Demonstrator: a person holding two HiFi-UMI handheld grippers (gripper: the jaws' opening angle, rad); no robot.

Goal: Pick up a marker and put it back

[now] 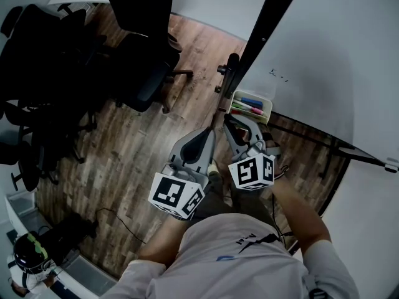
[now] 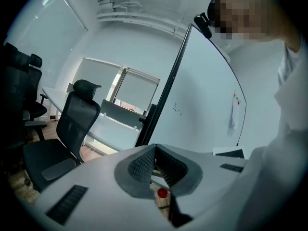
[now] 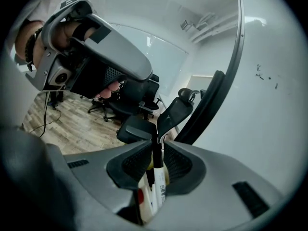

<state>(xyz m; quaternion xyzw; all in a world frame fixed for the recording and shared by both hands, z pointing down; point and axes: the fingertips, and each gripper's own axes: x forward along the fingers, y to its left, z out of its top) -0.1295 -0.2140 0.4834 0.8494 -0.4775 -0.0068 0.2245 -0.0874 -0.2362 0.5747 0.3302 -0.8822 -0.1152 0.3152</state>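
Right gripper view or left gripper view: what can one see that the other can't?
Only the right gripper view shows the marker. It has a black cap and a white body, and it is pinched between the jaws of the right gripper.

Only the left gripper view shows the left gripper, with its jaws closed together and nothing between them. It also shows a window in the far wall.

Both views show the whiteboard and a black office chair.

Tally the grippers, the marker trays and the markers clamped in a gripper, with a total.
2 grippers: left gripper, shut and empty; right gripper
1 marker tray
1 marker, clamped in the right gripper
Total: 4
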